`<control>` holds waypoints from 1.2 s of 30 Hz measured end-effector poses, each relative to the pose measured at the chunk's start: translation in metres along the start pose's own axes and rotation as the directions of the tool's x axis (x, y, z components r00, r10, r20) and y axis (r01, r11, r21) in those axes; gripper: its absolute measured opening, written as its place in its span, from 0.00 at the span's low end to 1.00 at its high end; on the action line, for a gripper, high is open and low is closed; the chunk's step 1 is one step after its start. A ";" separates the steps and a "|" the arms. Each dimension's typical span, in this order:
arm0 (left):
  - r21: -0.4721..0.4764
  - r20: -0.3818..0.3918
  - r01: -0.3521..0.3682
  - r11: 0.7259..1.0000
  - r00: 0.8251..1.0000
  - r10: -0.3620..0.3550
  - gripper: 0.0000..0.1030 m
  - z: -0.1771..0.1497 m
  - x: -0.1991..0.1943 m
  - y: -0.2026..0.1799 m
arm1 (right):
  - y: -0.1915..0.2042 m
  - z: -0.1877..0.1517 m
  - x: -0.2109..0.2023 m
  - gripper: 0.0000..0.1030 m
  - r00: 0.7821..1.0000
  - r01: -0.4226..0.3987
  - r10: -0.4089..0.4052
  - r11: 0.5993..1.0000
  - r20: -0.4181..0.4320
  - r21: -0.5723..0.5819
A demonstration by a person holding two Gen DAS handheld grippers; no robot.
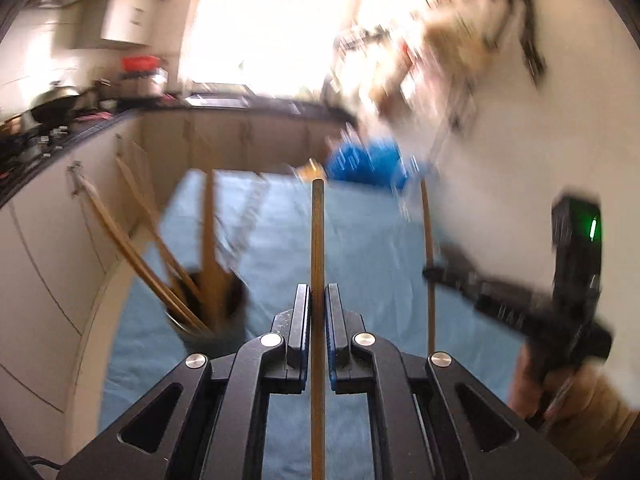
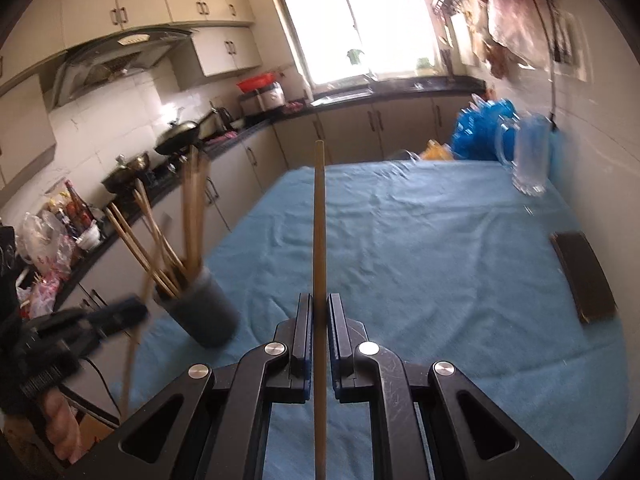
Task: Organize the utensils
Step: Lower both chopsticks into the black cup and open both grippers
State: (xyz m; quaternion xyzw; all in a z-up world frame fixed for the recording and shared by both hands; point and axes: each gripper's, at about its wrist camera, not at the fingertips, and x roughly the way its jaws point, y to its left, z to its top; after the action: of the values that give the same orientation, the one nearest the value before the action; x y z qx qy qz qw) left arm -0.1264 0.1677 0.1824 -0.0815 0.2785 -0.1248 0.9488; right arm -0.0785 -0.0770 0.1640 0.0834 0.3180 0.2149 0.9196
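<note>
My left gripper [image 1: 318, 294] is shut on a wooden chopstick [image 1: 317, 236] that points forward over the blue tablecloth [image 1: 360, 248]. My right gripper [image 2: 319, 304] is shut on another wooden chopstick [image 2: 318, 220]. A dark grey holder cup [image 2: 206, 308] stands on the cloth at the left with several wooden chopsticks [image 2: 160, 232] leaning in it; it also shows blurred in the left wrist view [image 1: 208, 320]. The right gripper shows at the right of the left wrist view [image 1: 432, 272] with its chopstick [image 1: 428, 240]. The left gripper shows at the lower left of the right wrist view [image 2: 136, 312], close beside the cup.
A clear glass mug [image 2: 528, 160] and blue plastic bags [image 2: 484, 124] stand at the table's far right by the wall. A dark flat box [image 2: 584, 276] lies on the right side. A kitchen counter [image 2: 160, 176] with pots runs along the left.
</note>
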 end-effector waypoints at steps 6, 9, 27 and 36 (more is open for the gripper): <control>-0.153 0.190 -0.083 0.985 0.975 0.112 0.06 0.048 -0.014 0.045 | 0.051 0.050 0.022 0.08 0.988 -0.115 0.117 0.993 0.103 -0.025; -0.197 0.225 -0.113 0.974 0.962 0.158 0.06 0.059 -0.007 0.058 | 0.073 0.069 0.038 0.08 0.975 -0.166 0.171 0.985 0.140 -0.042; -0.250 0.298 -0.170 0.953 0.923 0.243 0.06 0.061 0.070 0.088 | 0.109 0.078 0.117 0.08 0.961 -0.195 0.205 0.978 0.186 -0.070; -0.265 0.288 -0.187 0.946 0.921 0.263 0.06 0.055 0.071 0.093 | 0.106 0.068 0.123 0.08 0.971 -0.176 0.186 0.981 0.149 -0.079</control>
State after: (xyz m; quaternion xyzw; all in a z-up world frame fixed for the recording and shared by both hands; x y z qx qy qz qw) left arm -0.0206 0.2415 0.1714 -0.1784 0.1417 0.0339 0.9731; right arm 0.0136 0.0716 0.1805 0.0983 0.2292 0.3011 0.9204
